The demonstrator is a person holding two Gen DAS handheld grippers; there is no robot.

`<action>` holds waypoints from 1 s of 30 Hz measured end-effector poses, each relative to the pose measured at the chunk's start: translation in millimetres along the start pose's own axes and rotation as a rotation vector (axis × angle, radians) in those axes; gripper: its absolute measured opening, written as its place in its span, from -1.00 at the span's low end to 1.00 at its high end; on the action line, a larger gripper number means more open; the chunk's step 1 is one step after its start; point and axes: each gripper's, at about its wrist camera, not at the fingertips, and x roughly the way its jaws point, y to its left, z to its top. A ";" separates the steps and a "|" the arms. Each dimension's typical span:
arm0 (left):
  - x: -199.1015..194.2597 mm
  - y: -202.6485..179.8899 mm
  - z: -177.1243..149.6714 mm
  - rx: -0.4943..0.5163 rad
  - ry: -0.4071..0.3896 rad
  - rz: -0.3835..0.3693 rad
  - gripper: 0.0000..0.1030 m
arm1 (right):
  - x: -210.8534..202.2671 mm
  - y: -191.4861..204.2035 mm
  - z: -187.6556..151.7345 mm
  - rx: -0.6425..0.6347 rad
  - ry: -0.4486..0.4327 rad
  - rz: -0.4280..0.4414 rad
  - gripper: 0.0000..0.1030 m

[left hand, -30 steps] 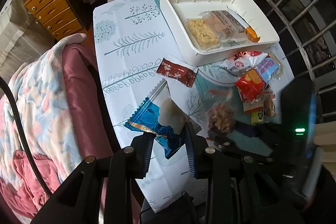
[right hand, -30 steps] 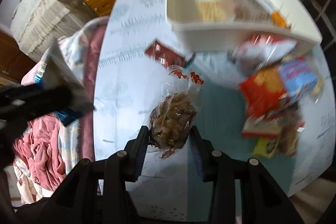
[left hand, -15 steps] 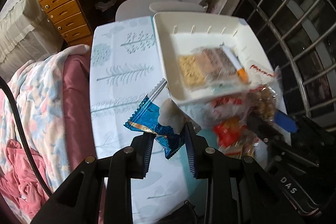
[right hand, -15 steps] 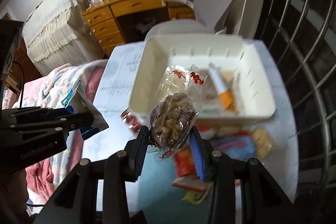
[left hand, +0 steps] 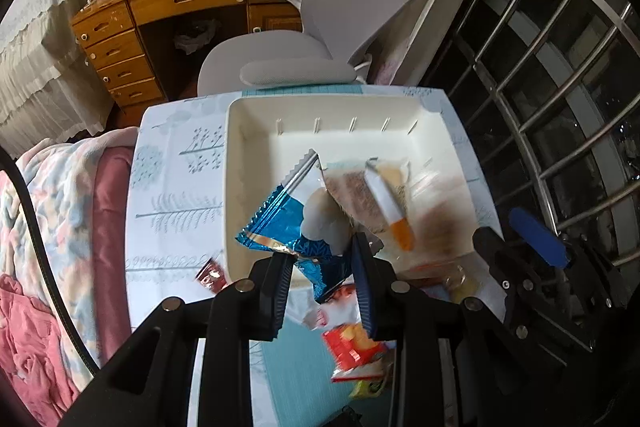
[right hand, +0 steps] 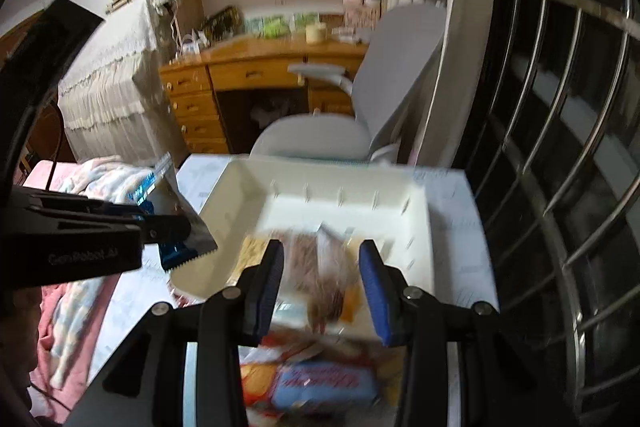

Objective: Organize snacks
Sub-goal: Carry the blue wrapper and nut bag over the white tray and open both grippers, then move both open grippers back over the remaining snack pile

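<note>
Both snacks are being carried to the white tray point(left hand: 248, 131). The left gripper point(left hand: 322, 281) is nearly closed, pinching a blue packet point(left hand: 280, 227) that hangs over the tray's near-left corner. The right gripper point(right hand: 322, 283) stands about half open around a clear bag of brown snacks point(right hand: 328, 279), blurred, so whether its pads press the bag cannot be told. Next, each likely needs lowering and letting go. Packets already in the tray crowd the space just ahead; more packets point(left hand: 352, 347) lie below the fingers.
</note>
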 end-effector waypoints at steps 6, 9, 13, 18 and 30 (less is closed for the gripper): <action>10.9 -18.9 3.8 -0.027 0.010 -0.001 0.10 | 10.7 -20.8 -4.2 0.002 0.039 0.029 -0.22; 15.2 -24.8 2.3 -0.030 0.025 0.014 0.22 | 10.8 -29.1 -9.0 0.021 0.052 0.034 -0.21; 16.8 -26.9 -2.7 -0.034 0.039 0.030 0.32 | 8.1 -40.5 -15.3 0.070 0.068 0.043 -0.02; 13.7 -16.9 -12.8 -0.050 0.046 0.041 0.39 | 5.6 -51.3 -25.6 0.154 0.100 0.050 0.12; -6.3 54.6 -54.0 -0.123 0.014 0.028 0.46 | 5.2 -62.2 -73.4 0.466 0.225 0.044 0.31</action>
